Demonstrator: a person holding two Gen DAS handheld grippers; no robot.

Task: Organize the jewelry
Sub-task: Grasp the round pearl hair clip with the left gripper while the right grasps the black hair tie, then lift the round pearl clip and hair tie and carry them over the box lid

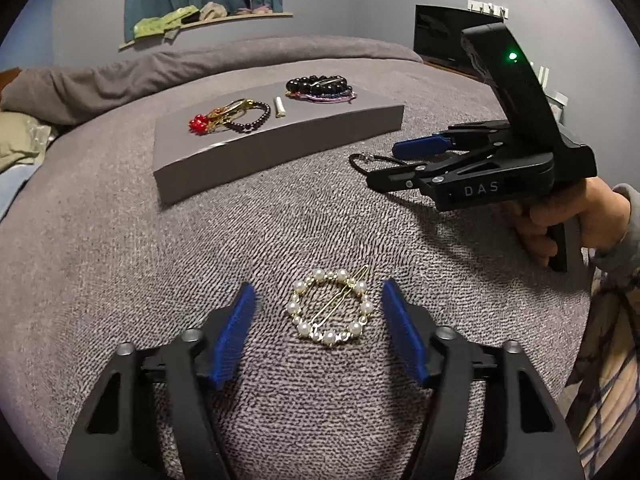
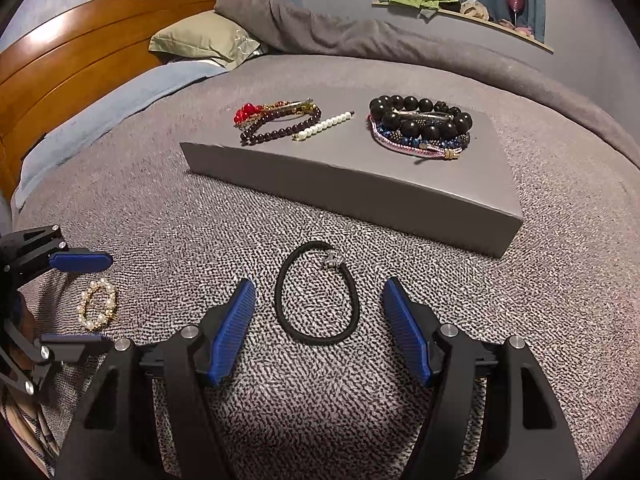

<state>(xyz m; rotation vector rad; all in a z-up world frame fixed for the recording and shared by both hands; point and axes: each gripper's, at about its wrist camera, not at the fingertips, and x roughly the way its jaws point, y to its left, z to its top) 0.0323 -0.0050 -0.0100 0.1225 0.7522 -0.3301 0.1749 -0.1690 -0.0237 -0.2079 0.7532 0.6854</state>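
Left hand-held gripper [image 1: 316, 308] open astride pearl clip [image 1: 330, 307]; right hand-held gripper [image 2: 318, 300] open astride hair tie [image 2: 316, 294]; bare blanket [image 2: 540, 320] around.

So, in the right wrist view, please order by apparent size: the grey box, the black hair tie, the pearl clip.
1. Grey box
2. Black hair tie
3. Pearl clip, though it sits at the distorted edge.

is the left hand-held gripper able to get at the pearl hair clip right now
Probably yes. The left hand-held gripper is open with the pearl hair clip lying flat on the blanket between its fingers, nothing covering it. The right hand-held gripper is off to the side.
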